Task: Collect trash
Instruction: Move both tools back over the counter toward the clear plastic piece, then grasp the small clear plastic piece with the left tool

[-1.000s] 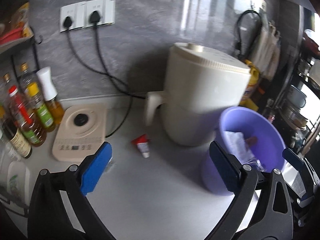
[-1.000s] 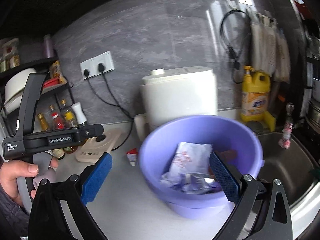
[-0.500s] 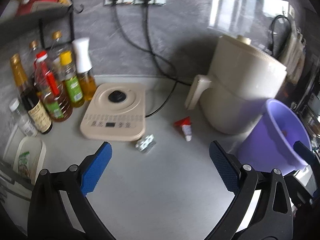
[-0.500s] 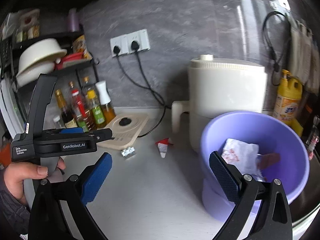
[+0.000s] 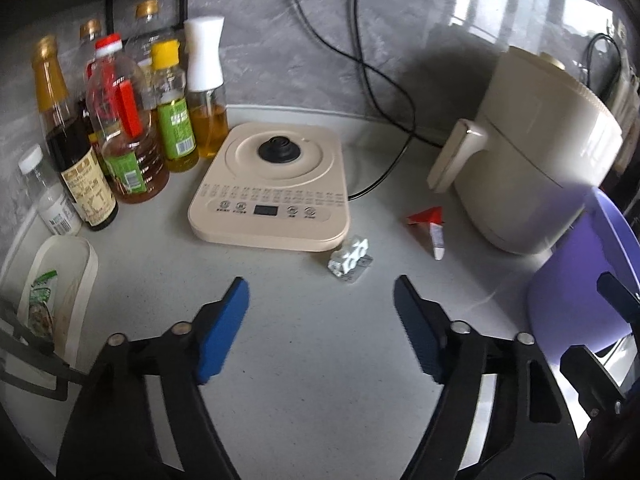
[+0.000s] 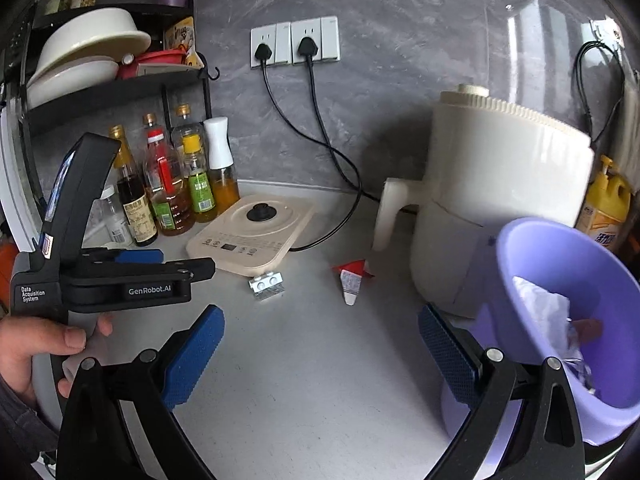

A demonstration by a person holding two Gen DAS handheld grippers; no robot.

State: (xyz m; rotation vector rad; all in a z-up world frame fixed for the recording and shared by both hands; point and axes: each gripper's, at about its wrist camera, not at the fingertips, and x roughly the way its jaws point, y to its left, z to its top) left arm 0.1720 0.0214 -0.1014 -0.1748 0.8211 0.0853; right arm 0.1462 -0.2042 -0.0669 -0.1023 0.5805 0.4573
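Observation:
A silver blister pack (image 5: 350, 258) lies on the grey counter in front of the beige cooker plate. A red-and-white sachet (image 5: 430, 226) lies to its right, near the white appliance. My left gripper (image 5: 320, 284) hovers just short of the blister pack, its jaws closing with nothing between the blue pads. In the right wrist view the pack (image 6: 267, 285) and sachet (image 6: 352, 278) lie ahead of my right gripper (image 6: 320, 312), which is open and empty. A purple basin (image 6: 560, 264) holding crumpled wrappers (image 6: 540, 312) sits just right of the right finger.
A beige cooker plate (image 5: 272, 192) and a white appliance (image 5: 532, 160) stand at the back, with black cables between them. Several oil bottles (image 5: 128, 140) crowd the left. A white tray (image 5: 86, 256) holds a green packet. A hand (image 6: 36, 344) grips the left tool.
Both views swung left and lower toward the counter. The left jaws narrowed. The basin slid to the right edge, and the blister pack and bottles came into view.

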